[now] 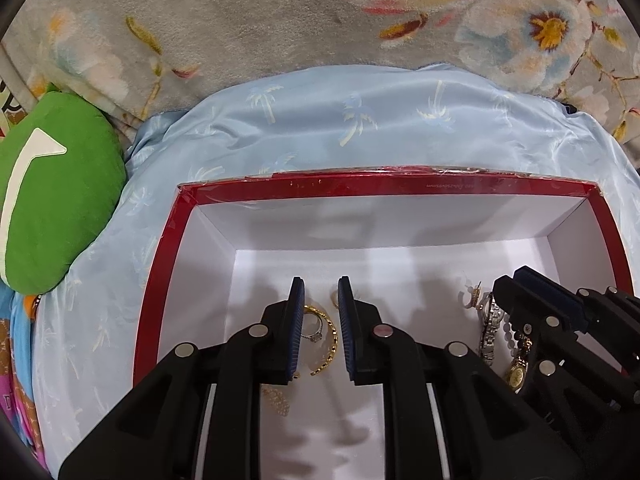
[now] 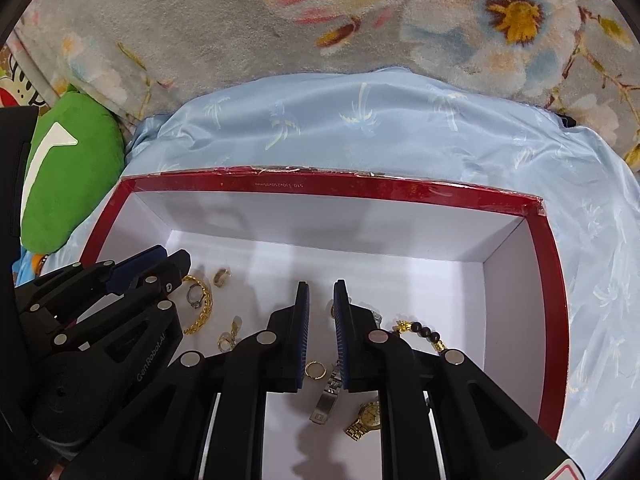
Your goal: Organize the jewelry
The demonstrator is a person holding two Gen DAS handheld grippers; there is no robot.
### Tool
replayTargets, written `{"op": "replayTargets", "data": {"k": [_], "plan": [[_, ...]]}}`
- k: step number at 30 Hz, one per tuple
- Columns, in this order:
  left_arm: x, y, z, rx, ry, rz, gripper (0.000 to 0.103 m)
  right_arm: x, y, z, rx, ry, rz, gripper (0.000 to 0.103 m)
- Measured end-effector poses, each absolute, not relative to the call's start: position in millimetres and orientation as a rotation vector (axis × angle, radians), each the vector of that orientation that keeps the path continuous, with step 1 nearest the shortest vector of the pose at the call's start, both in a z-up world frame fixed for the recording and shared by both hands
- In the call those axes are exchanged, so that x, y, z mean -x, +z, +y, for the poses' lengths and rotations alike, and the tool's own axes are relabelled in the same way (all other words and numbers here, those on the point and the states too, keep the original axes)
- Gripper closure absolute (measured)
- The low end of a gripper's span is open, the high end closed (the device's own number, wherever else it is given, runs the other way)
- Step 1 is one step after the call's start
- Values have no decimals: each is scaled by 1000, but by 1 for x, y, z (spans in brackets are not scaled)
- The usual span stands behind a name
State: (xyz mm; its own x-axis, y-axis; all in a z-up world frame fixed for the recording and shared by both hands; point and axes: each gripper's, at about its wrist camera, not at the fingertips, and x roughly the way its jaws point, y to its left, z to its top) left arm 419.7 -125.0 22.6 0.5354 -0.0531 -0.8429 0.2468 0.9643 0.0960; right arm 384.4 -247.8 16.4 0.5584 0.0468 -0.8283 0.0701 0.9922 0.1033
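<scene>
I see my left gripper low over the left of the red box, fingers slightly apart on nothing, above the gold bangle and ring. Rightward, my right gripper hangs likewise, gripping nothing, over the gold watch.
</scene>
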Motion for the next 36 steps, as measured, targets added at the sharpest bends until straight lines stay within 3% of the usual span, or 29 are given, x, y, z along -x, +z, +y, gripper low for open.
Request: {"op": "replayTargets", "data": {"k": [15,17,18,19,28,31,36], "plan": [[-400,39,-121,-220,-162,888,80,-353,39,-244,-103,-53,860,91],[-381,55,-114,-211,-135,760,69,-336,45,-241,-84,-43,838,90],[-370,62,-110,-203,-125,712,55,-326,48,-238,-64,-45,825,89],[-362,68,-108,-202,-122,681,51,-318,49,-238,-53,-46,815,89],[-273,77,-82,-196,-146,621,50,-229,44,-233,-55,-44,733,79],[-248,69,-69,-201,-118,631,40,-204,41,-234,-72,-51,707,72],[-232,55,-48,-163,-88,680,37,-176,31,-236,-100,-65,687,66]]}}
